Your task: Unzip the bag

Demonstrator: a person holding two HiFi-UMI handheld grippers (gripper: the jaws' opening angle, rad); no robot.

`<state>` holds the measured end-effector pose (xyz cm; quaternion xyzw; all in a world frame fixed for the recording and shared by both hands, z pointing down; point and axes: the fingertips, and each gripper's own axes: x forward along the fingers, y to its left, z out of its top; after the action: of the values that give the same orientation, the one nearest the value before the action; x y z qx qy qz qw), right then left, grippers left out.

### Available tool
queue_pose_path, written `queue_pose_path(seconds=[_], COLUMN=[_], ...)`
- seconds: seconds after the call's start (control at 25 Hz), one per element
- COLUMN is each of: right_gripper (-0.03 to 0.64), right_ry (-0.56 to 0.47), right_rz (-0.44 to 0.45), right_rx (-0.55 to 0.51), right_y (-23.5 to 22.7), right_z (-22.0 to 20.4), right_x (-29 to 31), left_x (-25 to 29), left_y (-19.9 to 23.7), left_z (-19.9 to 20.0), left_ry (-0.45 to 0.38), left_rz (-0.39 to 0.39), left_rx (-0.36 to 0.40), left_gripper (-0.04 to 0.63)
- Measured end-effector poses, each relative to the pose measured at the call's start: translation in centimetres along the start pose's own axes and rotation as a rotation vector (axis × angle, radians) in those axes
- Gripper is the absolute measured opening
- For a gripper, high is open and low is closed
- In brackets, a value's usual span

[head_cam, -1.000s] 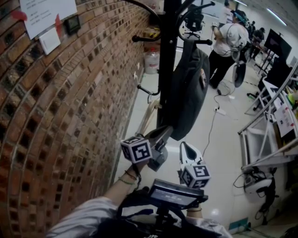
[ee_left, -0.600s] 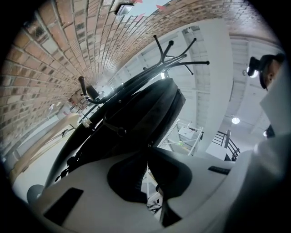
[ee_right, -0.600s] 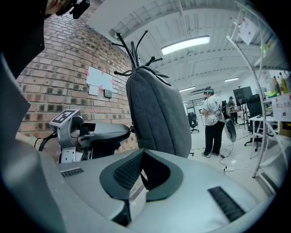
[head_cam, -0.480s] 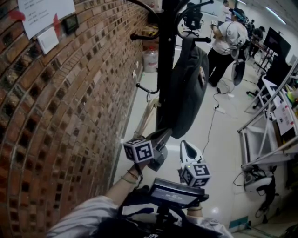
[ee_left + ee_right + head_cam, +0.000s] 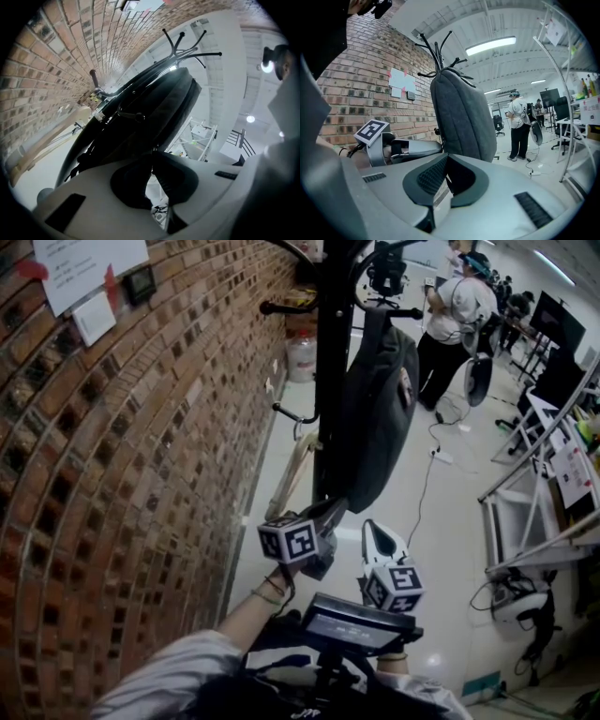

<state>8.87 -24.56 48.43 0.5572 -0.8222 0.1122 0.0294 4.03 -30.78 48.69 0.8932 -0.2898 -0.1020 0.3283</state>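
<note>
A dark grey bag [image 5: 380, 399] hangs from a black coat stand [image 5: 333, 352] beside the brick wall. My left gripper [image 5: 339, 507] reaches up to the bag's bottom edge. In the left gripper view its jaws [image 5: 152, 152] are closed tip to tip right against the bag [image 5: 140, 122], with a small dark bit of it between the tips. The right gripper view shows the same contact, the left gripper [image 5: 436, 146] touching the bag [image 5: 464, 117] low on its left side. My right gripper [image 5: 373, 529] sits below and right of the bag, apart from it, shut [image 5: 446, 158] with nothing in it.
The brick wall [image 5: 141, 427] runs close along the left. A person [image 5: 450, 315] stands at the far end of the room. A metal rack [image 5: 534, 512] is at the right, and a cable [image 5: 427, 484] trails over the pale floor.
Both grippers have drifted slightly right in the head view. The left gripper stays at the bag's bottom edge, and the bag hangs as before.
</note>
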Motion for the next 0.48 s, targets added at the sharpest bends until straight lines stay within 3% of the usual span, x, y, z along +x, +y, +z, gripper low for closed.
queue_pose_path(seconds=[0.12,0.24,0.4,0.48], right_gripper=[-0.009,-0.009,-0.009,-0.009], right_ry=[0.005,0.006,0.023,0.034], right_rz=[-0.004,-0.009,-0.036,-0.051], right_rx=[0.002,-0.002,0.0,0.014], right_y=[-0.1,-0.3,-0.6,-0.4], right_z=[-0.2,-0.2,-0.5,-0.1], right_x=[-0.1,-0.2,-0.2,-0.1], left_x=[0.3,-0.1,-0.7,-1.2], left_y=[0.1,-0.5,-1.0,-1.2], left_z=[0.2,0.4,0.6,0.7], left_ry=[-0.009,0.039,0.069,0.065], left_rz=[-0.01,0.022,0.073,0.085], left_rx=[0.021,0.033,0.143,0.153], left_gripper=[0.017,0.017,0.017,0.017])
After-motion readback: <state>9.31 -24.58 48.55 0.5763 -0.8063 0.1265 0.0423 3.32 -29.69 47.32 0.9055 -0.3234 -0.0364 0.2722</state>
